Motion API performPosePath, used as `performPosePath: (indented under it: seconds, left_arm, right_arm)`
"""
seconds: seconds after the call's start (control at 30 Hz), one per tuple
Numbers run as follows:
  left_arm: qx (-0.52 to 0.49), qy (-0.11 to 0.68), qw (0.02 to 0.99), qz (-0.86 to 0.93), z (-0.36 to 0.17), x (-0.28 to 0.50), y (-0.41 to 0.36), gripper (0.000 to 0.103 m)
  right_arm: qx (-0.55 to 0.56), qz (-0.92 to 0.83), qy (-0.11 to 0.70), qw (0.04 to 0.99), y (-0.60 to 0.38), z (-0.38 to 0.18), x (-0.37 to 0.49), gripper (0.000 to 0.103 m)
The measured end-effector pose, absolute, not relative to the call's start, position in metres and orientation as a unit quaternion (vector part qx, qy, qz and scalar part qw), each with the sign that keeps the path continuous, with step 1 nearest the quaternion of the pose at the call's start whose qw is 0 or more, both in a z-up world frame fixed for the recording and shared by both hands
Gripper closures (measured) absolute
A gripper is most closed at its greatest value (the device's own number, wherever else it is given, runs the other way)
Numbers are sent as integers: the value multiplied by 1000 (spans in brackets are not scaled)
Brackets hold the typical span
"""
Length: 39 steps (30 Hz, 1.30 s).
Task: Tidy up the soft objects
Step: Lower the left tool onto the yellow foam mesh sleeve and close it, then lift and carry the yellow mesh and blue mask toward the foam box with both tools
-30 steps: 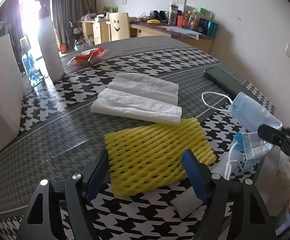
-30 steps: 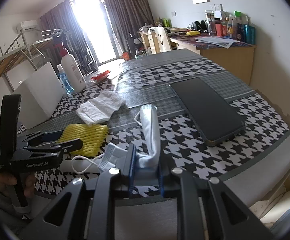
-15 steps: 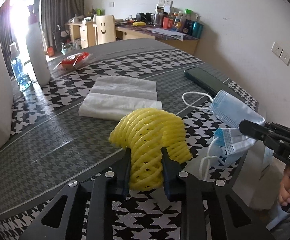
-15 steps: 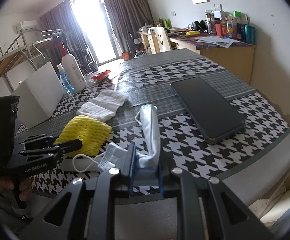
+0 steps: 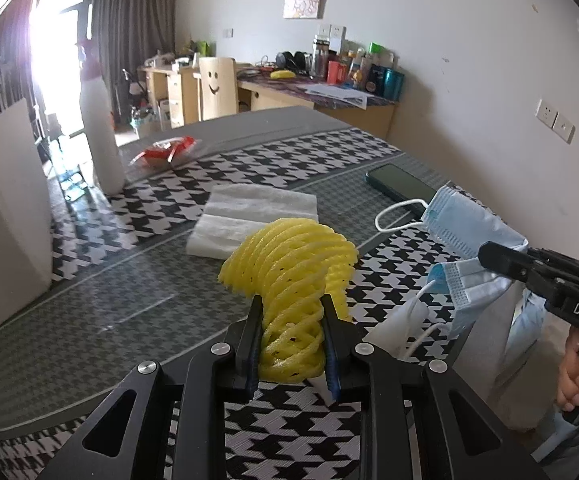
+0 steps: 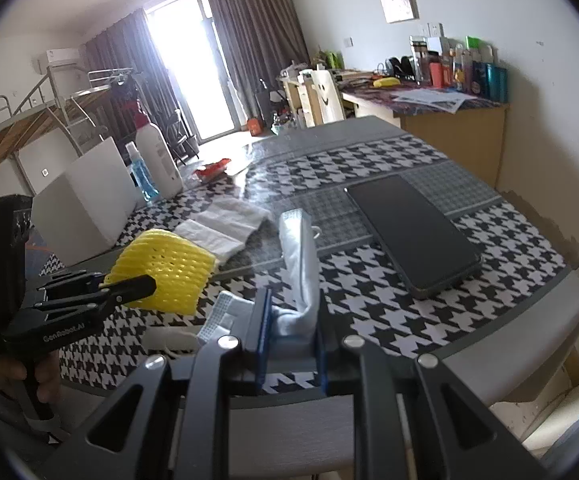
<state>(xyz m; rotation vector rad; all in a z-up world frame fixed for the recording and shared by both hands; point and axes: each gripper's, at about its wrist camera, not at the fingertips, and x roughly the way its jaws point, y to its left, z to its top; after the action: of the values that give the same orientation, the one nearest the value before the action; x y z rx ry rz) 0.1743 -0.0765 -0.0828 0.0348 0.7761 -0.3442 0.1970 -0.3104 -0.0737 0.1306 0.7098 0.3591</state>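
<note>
You have a bright yellow foam net [image 5: 289, 276] with a woven lattice pattern, a pale blue face mask [image 5: 471, 232] with white ear loops, and a plain white folded tissue [image 5: 253, 212]. They sit over a tablecloth [image 5: 89, 320] of black-and-white houndstooth blocks alternating with finer grey houndstooth. Your phone [image 6: 413, 228] is black, and both grippers, left [image 5: 291, 340] and right [image 6: 291, 344], are black with blue pads.

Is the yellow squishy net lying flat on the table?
No, the yellow foam net is pinched and bunched up between the fingers of the left tool, lifted off the table.

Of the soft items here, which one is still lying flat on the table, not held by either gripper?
The folded white tissue. The yellow foam net is pinched in the left gripper, and the blue face mask in the right gripper.
</note>
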Motion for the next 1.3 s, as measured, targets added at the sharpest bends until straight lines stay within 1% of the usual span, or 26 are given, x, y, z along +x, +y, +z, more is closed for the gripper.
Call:
performPosePath:
  seconds: [0.33, 1.3]
  left_arm:
    - [19, 357, 920, -163, -73, 163, -69, 77]
    - [18, 319, 937, -142, -51, 134, -40, 77]
  right_arm:
    - [54, 182, 325, 926, -298, -58, 190, 80]
    - [42, 215, 294, 930, -270, -36, 184, 80]
